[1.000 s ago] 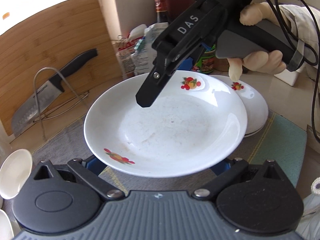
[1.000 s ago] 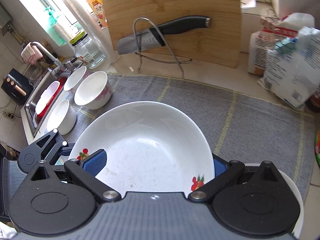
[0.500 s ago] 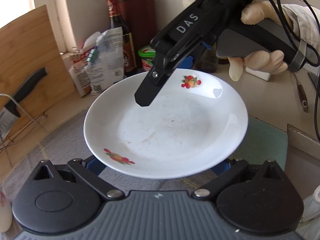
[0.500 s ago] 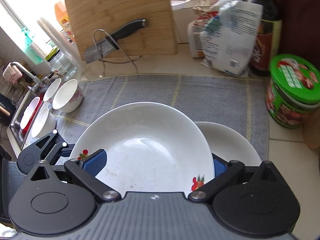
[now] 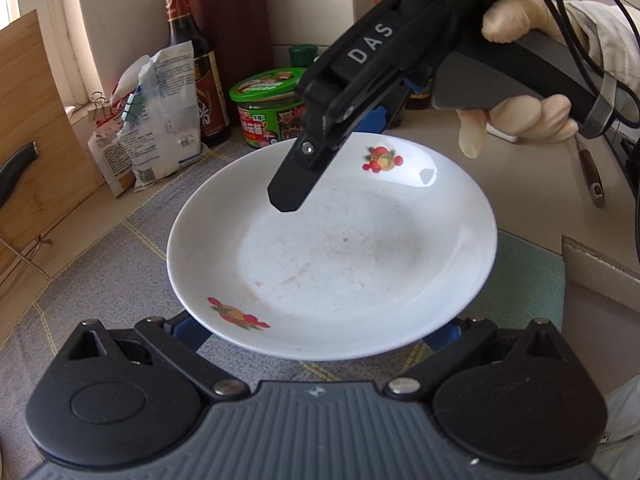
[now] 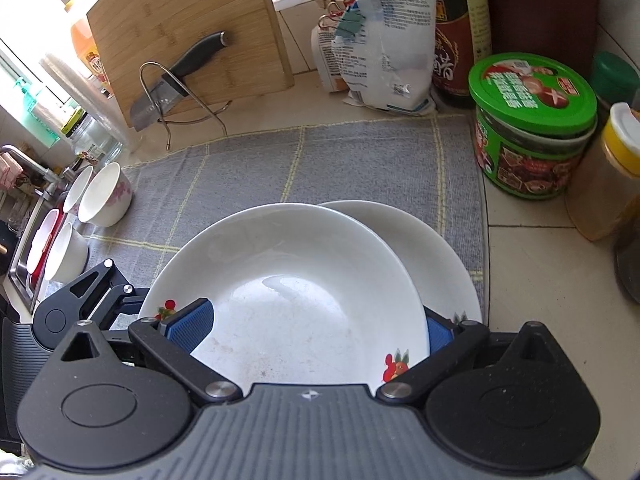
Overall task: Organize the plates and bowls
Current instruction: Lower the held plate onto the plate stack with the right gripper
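Observation:
A white plate with fruit prints (image 5: 332, 252) is held above the grey mat, and also shows in the right wrist view (image 6: 296, 300). My left gripper (image 5: 320, 332) grips its near rim, its blue pads mostly hidden under the plate. My right gripper (image 6: 308, 328) grips the opposite rim, one blue pad over the plate and one under; its body shows in the left wrist view (image 5: 340, 120). A second white plate (image 6: 432, 256) lies on the mat, partly under the held one. Several small white bowls (image 6: 104, 196) stand at the mat's left end.
A grey mat (image 6: 340, 160) covers the counter. A green-lidded tub (image 6: 528, 124), sauce bottle (image 6: 460, 32), white bags (image 6: 384, 36) and yellow-capped jar (image 6: 608, 176) stand behind. A cutting board (image 6: 188, 28) with a knife on a wire stand (image 6: 180, 80) is at left. A sink (image 6: 24, 264) lies far left.
Both grippers have carried the plate to the right along the mat, past the knife stand towards the green tub. The second plate now lies partly under it.

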A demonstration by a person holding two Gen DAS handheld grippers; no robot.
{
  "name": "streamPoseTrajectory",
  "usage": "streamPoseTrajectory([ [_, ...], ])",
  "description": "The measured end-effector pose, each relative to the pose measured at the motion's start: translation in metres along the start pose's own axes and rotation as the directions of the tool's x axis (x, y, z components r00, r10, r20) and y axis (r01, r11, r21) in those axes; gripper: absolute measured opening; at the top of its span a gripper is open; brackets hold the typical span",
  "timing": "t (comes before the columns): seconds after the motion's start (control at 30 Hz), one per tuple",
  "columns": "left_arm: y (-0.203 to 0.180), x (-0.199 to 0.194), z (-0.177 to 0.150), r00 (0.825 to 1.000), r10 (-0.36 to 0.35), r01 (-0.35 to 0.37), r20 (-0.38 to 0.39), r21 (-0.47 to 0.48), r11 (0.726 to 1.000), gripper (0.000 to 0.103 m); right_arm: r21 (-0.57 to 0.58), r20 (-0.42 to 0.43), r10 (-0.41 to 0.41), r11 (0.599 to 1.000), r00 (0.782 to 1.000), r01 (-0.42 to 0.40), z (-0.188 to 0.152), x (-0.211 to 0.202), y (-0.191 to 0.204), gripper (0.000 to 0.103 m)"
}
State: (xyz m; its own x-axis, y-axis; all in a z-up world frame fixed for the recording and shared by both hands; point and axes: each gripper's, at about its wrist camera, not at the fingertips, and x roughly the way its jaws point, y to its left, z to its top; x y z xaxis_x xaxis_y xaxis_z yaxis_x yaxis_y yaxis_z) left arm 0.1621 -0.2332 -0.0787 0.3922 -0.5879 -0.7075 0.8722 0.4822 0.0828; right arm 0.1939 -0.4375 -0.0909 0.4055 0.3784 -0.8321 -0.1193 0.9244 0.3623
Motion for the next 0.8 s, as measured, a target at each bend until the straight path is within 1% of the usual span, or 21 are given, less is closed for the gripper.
streamPoseTrajectory([
  [0.5, -0.007, 0.007, 0.0, 0.999, -0.012, 0.012, -0.029, 0.007, 1.0, 0.102, 0.02, -0.015, -0.015, 1.0, 1.0, 0.016, -0.004, 0.008, -0.011, 0.103],
  [0.67, -0.004, 0.009, 0.001, 0.998, -0.024, 0.023, -0.055, -0.011, 1.0, 0.102, 0.023, -0.019, -0.017, 1.0, 1.0, 0.017, -0.004, 0.01, -0.013, 0.103],
  [0.8, -0.004, 0.009, 0.0, 0.998, -0.029, 0.029, -0.055, -0.01, 1.0, 0.102, 0.032, -0.025, -0.02, 0.999, 1.0, 0.02, -0.005, 0.013, -0.014, 0.103],
])
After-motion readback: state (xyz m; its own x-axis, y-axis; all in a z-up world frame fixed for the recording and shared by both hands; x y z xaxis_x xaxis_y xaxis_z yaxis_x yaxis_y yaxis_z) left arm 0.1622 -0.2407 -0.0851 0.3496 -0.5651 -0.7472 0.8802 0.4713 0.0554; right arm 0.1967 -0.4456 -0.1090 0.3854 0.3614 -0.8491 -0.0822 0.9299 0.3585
